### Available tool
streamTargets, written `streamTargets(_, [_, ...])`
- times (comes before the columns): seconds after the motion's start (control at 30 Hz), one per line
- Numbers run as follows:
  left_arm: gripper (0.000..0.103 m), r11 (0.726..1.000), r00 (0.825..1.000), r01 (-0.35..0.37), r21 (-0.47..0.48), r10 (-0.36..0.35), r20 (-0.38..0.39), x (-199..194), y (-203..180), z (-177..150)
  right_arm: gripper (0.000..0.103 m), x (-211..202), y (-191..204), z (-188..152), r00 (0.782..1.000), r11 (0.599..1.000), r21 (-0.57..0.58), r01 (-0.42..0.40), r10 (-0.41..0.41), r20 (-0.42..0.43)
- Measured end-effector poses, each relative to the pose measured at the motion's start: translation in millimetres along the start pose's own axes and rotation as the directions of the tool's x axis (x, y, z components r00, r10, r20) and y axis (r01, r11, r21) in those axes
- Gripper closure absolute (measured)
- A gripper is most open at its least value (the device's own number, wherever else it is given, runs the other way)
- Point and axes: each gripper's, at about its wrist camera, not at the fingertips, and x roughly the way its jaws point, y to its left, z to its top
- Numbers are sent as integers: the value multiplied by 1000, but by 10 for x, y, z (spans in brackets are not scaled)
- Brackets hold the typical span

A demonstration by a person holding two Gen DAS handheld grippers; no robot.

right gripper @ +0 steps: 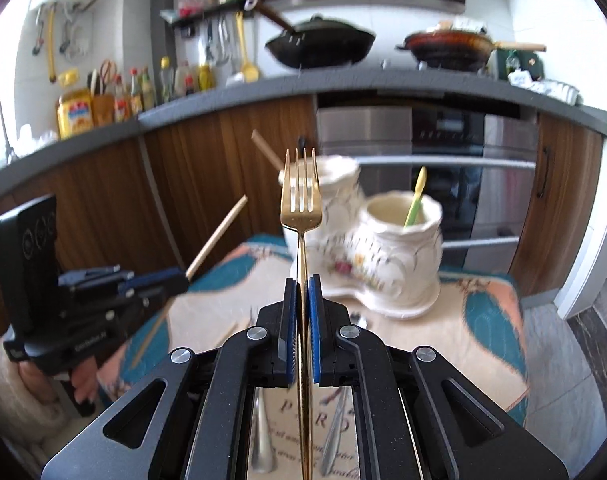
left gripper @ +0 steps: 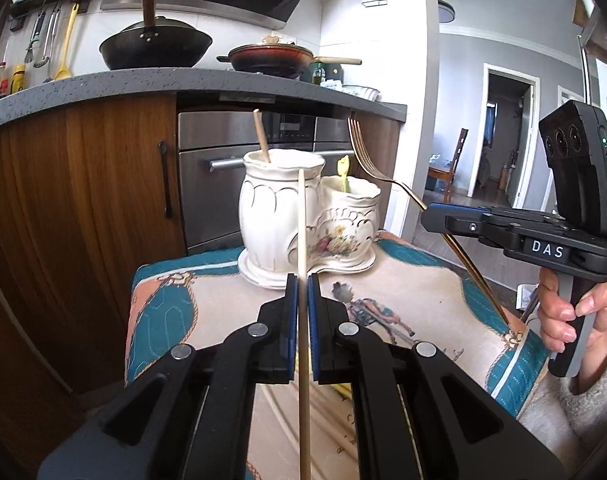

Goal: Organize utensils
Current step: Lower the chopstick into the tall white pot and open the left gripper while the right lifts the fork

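Note:
My left gripper (left gripper: 302, 280) is shut on a pale wooden chopstick (left gripper: 301, 220), held upright in front of the white ceramic two-pot holder (left gripper: 271, 216). The taller pot holds another chopstick (left gripper: 260, 136); the lower pot (left gripper: 353, 216) holds a yellow-green utensil (left gripper: 344, 172). My right gripper (right gripper: 302, 280) is shut on a gold fork (right gripper: 301, 196), tines up, in front of the holder (right gripper: 399, 252). In the left wrist view the right gripper (left gripper: 427, 210) holds the fork (left gripper: 367, 156) just right of the lower pot. In the right wrist view the left gripper (right gripper: 183, 276) holds the chopstick (right gripper: 219, 232) at the left.
The holder stands on a small table with a patterned teal and cream cloth (left gripper: 207, 312). More cutlery (right gripper: 259, 428) lies on the cloth under my right gripper. Behind are wooden cabinets (left gripper: 83, 200), an oven (left gripper: 223, 160), and a grey counter (left gripper: 103, 88) with a wok and pan.

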Motion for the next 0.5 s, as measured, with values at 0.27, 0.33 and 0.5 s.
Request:
streamTargets(0.27, [98,996,994,54,73,-61,94,243,-151,597,96,73,-225,432,984,996,82,43,-57,170])
streamTargets(0.33, [98,995,990,75,59,-81,116,343,-148,751,96,155,-297,515,980,994,98,54,-71,188])
streamTargets(0.5, [98,996,978,93,13,-94,188,614,-76,1096,96,372,-537,718,954,985,151,83,-122,272])
